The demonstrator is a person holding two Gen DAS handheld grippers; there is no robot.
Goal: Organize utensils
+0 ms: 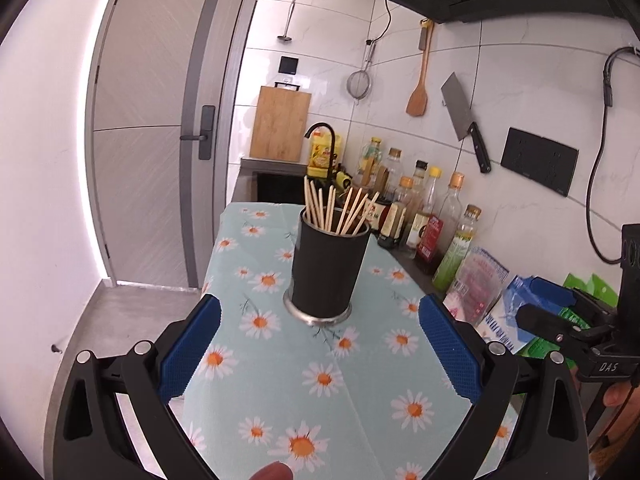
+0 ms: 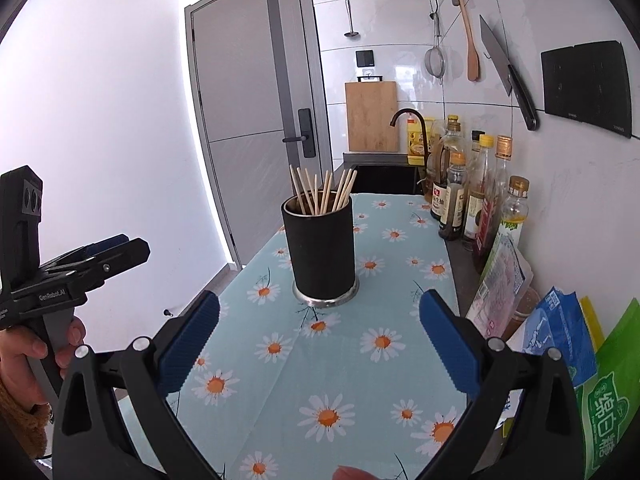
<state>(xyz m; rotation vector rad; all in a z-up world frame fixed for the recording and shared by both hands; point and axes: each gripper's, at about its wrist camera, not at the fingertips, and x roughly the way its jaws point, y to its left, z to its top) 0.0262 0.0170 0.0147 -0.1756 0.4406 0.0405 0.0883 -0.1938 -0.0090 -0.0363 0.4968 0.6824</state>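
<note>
A black utensil holder (image 1: 328, 268) with a steel base stands upright on the daisy-print tablecloth (image 1: 300, 380), with several wooden chopsticks (image 1: 336, 210) standing in it. My left gripper (image 1: 318, 316) is open and empty, its blue pads just short of the holder on either side. In the right wrist view the same holder (image 2: 322, 252) and chopsticks (image 2: 322, 194) stand ahead of my right gripper (image 2: 320, 312), which is open and empty. The left gripper shows at the left of that view (image 2: 112, 256); the right gripper shows at the right of the left wrist view (image 1: 560, 328).
Sauce and oil bottles (image 2: 476, 192) line the wall on the right, with food packets (image 2: 560, 340) nearer me. A black faucet (image 2: 408, 120) and sink lie beyond the cloth. A cleaver (image 2: 508, 72), wooden spatula (image 2: 468, 28), strainer and cutting board (image 2: 372, 116) hang on the wall. The counter edge drops off on the left.
</note>
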